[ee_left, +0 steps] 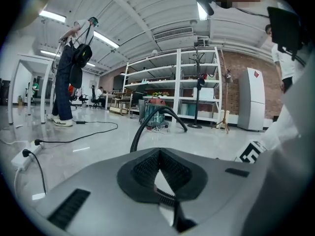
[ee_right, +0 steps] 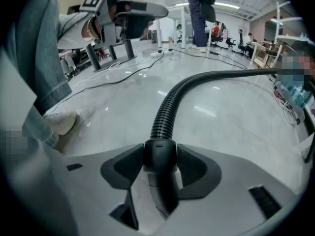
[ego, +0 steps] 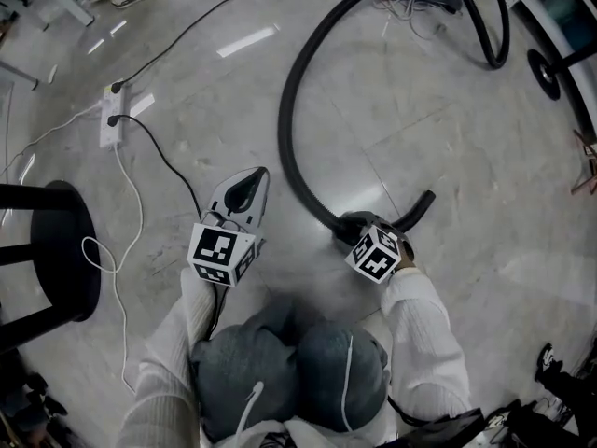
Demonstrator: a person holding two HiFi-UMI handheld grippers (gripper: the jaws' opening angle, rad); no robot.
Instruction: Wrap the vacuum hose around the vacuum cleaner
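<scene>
The black ribbed vacuum hose (ego: 284, 129) lies in a wide arc on the pale floor. Its smooth end cuff (ee_right: 160, 156) sits between the jaws of my right gripper (ego: 366, 234), which points steeply down. The pads stand close along both sides of the cuff, with no clear squeeze on it. My left gripper (ego: 244, 194) hovers left of the hose with its jaws shut and empty. The vacuum cleaner (ee_left: 155, 113), red-topped, stands far off where the hose (ee_left: 142, 129) leads.
A white power strip (ego: 112, 124) with black and white cables lies at the left. A black stool (ego: 51, 250) stands near my left side. Metal shelves (ee_left: 172, 87) and a coat stand (ee_left: 199, 97) rise behind the vacuum. A person (ee_left: 66, 82) stands far left.
</scene>
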